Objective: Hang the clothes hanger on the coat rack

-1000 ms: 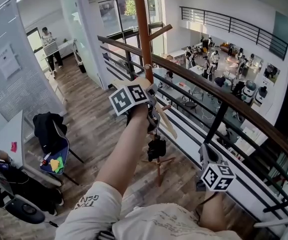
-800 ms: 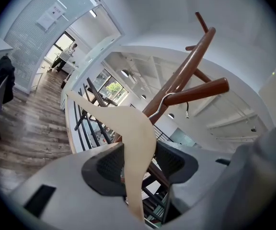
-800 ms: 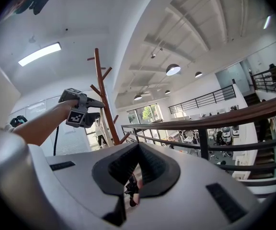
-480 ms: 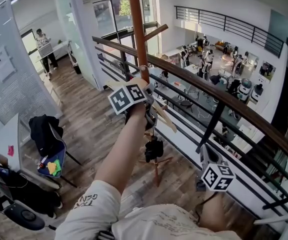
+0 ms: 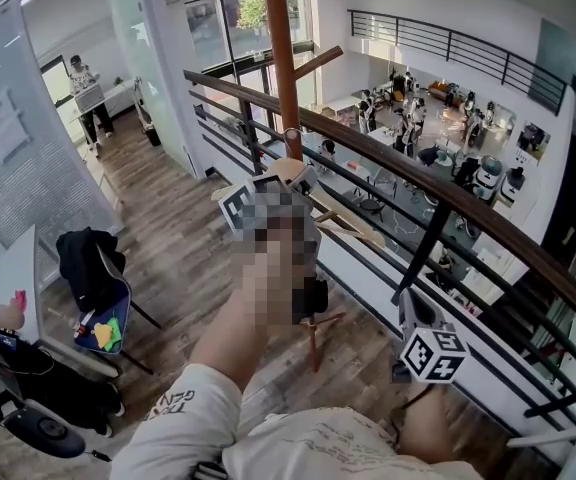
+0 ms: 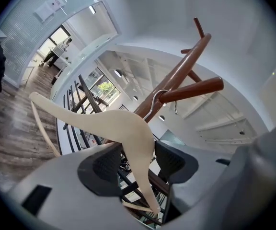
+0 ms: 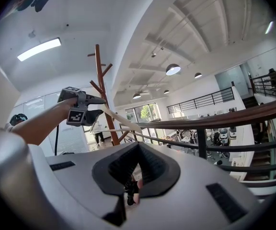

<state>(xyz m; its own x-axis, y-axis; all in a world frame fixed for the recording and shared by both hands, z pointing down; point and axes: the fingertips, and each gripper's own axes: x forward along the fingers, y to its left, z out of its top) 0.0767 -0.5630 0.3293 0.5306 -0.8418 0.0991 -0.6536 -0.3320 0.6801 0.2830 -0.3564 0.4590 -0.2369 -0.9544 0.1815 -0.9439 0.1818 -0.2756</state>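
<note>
Holding the clothes hanger [image 6: 114, 123] clamped in my left claw [image 6: 138, 164], its hook [image 6: 151, 110] at a peg [image 6: 195, 87] of the coat rack [image 6: 186, 56] just ahead; my right claw [image 7: 131, 188], closed and empty, hangs lower, farther away.

Upper gallery of an open-plan office or lab hall. Evident from the wood-capped railing [image 5: 468, 211] over a lower floor [image 5: 438, 128] of desks and standing people, glass partitions [image 5: 146, 78], plank flooring [image 5: 183, 253], round ceiling lamps [image 7: 173, 69].
</note>
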